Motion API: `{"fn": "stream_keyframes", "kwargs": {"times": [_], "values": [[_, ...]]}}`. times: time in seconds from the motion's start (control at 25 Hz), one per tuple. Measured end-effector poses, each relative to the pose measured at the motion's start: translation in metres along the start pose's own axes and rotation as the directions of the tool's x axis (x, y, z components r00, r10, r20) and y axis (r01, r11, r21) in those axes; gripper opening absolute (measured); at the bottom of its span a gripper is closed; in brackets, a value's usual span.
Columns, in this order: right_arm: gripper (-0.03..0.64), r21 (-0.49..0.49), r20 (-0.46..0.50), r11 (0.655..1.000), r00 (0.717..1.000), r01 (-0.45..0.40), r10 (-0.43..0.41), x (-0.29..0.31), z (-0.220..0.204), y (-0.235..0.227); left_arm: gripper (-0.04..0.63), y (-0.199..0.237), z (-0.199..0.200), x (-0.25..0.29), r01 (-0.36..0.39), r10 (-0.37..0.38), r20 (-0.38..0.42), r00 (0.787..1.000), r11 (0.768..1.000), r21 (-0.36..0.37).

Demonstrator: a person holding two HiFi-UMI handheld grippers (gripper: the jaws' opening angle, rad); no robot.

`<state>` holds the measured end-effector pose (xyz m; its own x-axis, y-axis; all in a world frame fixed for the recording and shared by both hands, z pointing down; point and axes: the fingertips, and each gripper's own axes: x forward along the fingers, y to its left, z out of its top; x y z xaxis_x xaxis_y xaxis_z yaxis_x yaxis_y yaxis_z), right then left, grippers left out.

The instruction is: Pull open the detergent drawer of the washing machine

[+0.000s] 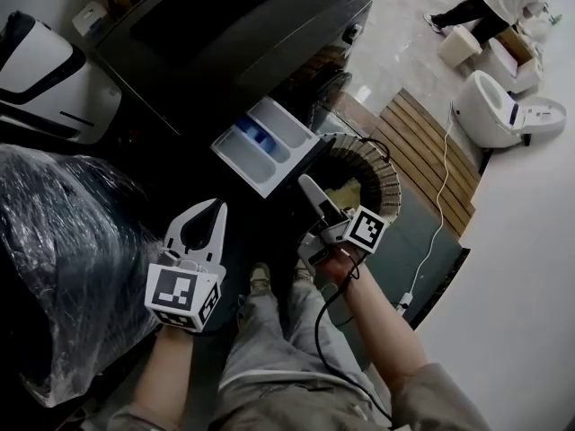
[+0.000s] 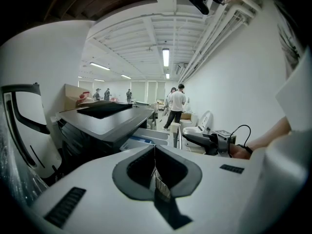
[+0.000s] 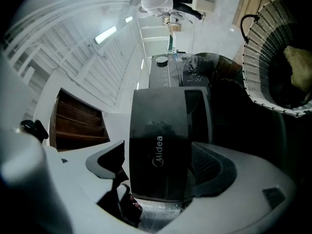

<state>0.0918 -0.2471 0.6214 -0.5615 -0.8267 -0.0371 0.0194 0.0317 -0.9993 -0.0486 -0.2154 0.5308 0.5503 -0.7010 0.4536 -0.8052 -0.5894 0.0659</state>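
A dark washing machine (image 1: 207,34) fills the top of the head view, seen from steeply above. Its detergent drawer (image 1: 265,146) juts out toward 5 o'clock with its pale compartments exposed, and looks mostly open. The right gripper (image 1: 308,189) has its fingers closed narrowly on the drawer's dark front panel (image 3: 158,150). The left gripper (image 1: 208,214) hovers at 7 o'clock from the drawer, its jaws pressed together and holding nothing. To finish well, pull straight along the slide, level and slow. Avoid twisting the panel, and ease off before the end stop.

Drawer (image 1: 267,147) white, blue insert; washing machine (image 1: 207,25) black; basket (image 1: 382,167) woven brown-white
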Motion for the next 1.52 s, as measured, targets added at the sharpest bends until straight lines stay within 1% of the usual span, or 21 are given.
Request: {"fn": "stream_keyframes", "kwargs": {"times": [0.12,0.2,0.36,0.48,0.64,0.72,0.76,0.8,0.84,0.92,0.96,1.04,1.12,1.28,1.4,1.48,1.52], "values": [[0.42,-0.048,0.004,0.999,1.0,0.013,-0.013,-0.004,0.005,0.009,0.018,0.001,0.003,-0.003,0.004,-0.004,-0.001,1.0,1.0,-0.007],[0.42,-0.089,0.003,0.995,0.999,0.036,-0.036,-0.005,0.008,0.018,0.018,0.002,0.006,-0.006,0.004,-0.004,-0.003,1.0,1.0,-0.006],[0.419,-0.218,-0.01,0.971,0.995,0.098,-0.102,-0.008,0.013,0.041,0.018,0.002,0.021,-0.015,-0.001,0.001,0.007,1.0,1.0,-0.001],[0.419,-0.333,-0.043,0.938,0.992,0.101,-0.122,-0.009,0.012,0.069,0.018,0.004,0.036,-0.023,-0.01,0.01,0.022,1.0,1.0,0.006],[0.417,-0.482,-0.082,0.873,0.989,0.071,-0.126,-0.007,0.008,0.114,0.018,0.007,0.058,-0.035,-0.026,0.026,0.04,0.999,1.0,0.011],[0.407,-0.535,-0.088,0.843,0.989,0.055,-0.12,-0.008,0.008,0.136,0.018,0.008,0.069,-0.041,-0.035,0.034,0.051,0.998,0.999,0.013],[0.367,-0.559,-0.083,0.827,0.99,0.051,-0.117,-0.009,0.009,0.147,0.018,0.008,0.075,-0.044,-0.039,0.038,0.056,0.998,0.999,0.016],[0.278,-0.585,-0.075,0.81,0.991,0.05,-0.115,-0.011,0.01,0.158,0.018,0.008,0.081,-0.047,-0.042,0.041,0.062,0.997,0.999,0.019],[0.244,-0.612,-0.07,0.789,0.991,0.048,-0.114,-0.012,0.01,0.17,0.018,0.008,0.087,-0.05,-0.045,0.044,0.067,0.997,0.999,0.022],[0.231,-0.677,-0.074,0.735,0.99,0.037,-0.118,-0.013,0.01,0.191,0.018,0.008,0.098,-0.057,-0.051,0.049,0.079,0.996,0.998,0.025],[0.222,-0.718,-0.078,0.695,0.989,0.032,-0.126,-0.014,0.009,0.202,0.018,0.008,0.103,-0.06,-0.053,0.051,0.085,0.995,0.998,0.025],[0.208,-0.809,-0.079,0.588,0.985,0.026,-0.152,-0.015,0.008,0.222,0.018,0.008,0.115,-0.067,-0.054,0.052,0.1,0.994,0.998,0.023],[0.184,-0.877,-0.074,0.48,0.984,0.013,-0.163,-0.017,0.007,0.242,0.018,0.008,0.127,-0.074,-0.055,0.052,0.116,0.992,0.998,0.029],[0.16,-0.955,-0.085,0.296,0.983,-0.034,-0.162,-0.018,-0.006,0.289,0.018,0.009,0.147,-0.092,-0.066,0.059,0.144,0.988,0.997,0.044],[0.14,-0.972,-0.123,0.211,0.989,-0.103,-0.086,-0.014,-0.026,0.343,0.018,0.011,0.163,-0.106,-0.078,0.068,0.169,0.983,0.995,0.055],[0.116,-0.985,-0.115,0.138,0.99,-0.103,-0.08,-0.016,-0.031,0.367,0.018,0.012,0.175,-0.115,-0.085,0.071,0.188,0.98,0.994,0.067],[0.1,-0.989,-0.106,0.113,0.991,-0.096,-0.084,-0.02,-0.032,0.372,0.018,0.012,0.181,-0.12,-0.088,0.072,0.196,0.978,0.993,0.075]]}}
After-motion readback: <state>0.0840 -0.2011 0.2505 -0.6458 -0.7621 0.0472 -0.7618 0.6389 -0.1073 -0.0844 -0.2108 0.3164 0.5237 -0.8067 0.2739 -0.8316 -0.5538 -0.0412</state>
